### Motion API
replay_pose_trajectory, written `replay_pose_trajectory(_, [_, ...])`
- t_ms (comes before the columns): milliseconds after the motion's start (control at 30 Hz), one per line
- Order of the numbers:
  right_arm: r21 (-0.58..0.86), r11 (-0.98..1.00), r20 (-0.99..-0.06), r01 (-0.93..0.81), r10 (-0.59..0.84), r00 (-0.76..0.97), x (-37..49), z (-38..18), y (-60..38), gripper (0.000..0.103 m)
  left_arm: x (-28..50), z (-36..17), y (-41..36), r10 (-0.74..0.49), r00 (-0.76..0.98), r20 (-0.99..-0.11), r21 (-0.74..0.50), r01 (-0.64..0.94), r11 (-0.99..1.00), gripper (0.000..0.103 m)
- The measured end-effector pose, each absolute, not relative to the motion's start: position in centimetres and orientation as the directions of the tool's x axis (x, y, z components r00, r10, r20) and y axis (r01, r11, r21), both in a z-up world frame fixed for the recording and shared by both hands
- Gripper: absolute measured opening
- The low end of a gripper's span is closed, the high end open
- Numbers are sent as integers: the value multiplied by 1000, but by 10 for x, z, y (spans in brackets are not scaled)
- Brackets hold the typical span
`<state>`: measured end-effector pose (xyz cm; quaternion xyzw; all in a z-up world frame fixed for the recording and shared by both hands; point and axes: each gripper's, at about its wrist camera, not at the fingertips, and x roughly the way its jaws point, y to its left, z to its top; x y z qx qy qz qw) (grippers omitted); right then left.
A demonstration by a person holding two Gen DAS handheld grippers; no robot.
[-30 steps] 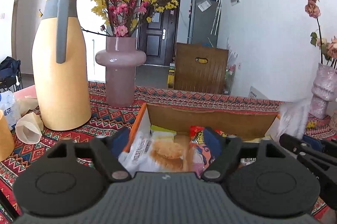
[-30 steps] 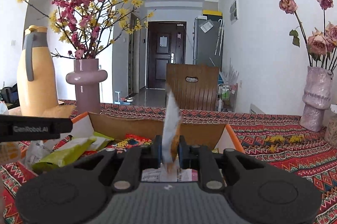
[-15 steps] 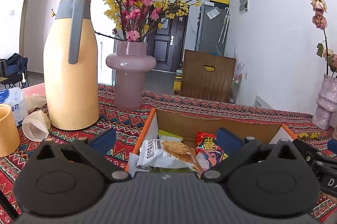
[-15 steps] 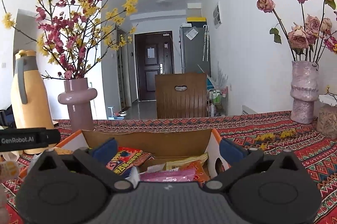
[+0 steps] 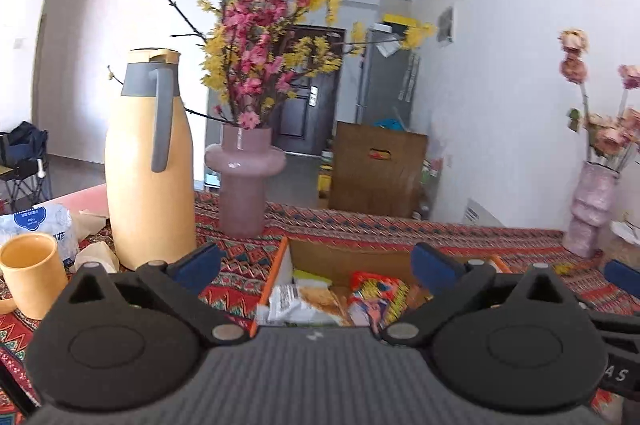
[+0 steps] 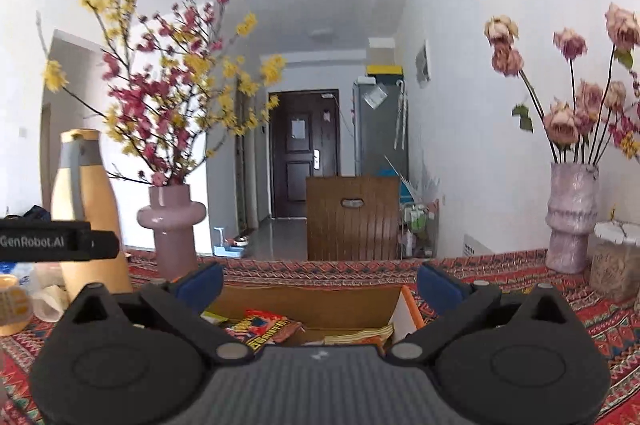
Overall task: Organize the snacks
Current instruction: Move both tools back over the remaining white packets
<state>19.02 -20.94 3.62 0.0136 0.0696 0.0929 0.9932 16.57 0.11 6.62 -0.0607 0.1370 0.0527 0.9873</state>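
Step in hand, as judged: release complete, both tools backing away from the cardboard box that holds the snack packets. The box stands on the patterned worktop, in front of the mauve vase and to the right of the yellow flask.

Left tool: jaws wide, nothing between them. Right tool: jaws wide, nothing between them. In the left view the right tool's blue pad shows at the right edge.

Contents visible: a white packet and a red packet lie flat inside the box, with further packets partly hidden.

Next move, as judged: locate any snack outside the box. None is clearly visible on the worktop, so the tools need to turn toward other parts of it.

Difference from the earlier frames: the right tool then pinched a thin packet upright over the box; its jaws have since opened and the packet is gone from them. The left jaws have also widened. Both views now show less of the box interior and more of the room.
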Motion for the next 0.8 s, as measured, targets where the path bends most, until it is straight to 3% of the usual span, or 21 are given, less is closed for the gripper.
replay_pose_trajectory(233, [-21, 975, -161, -222, 216, 963, 147, 28, -215, 103, 138, 51, 9, 49, 946, -319, -81, -79, 994, 103])
replay_pose_trajectory(500, [-24, 974, -254, -225, 212, 944, 127, -2, -226, 103, 133, 8, 23, 75, 899, -432, -9, -88, 996, 103])
replay_pose_trajectory(800, [18, 978, -345, -210, 203, 916, 144, -36, -224, 103, 133, -31, 32, 78, 892, -445, -29, -101, 994, 103])
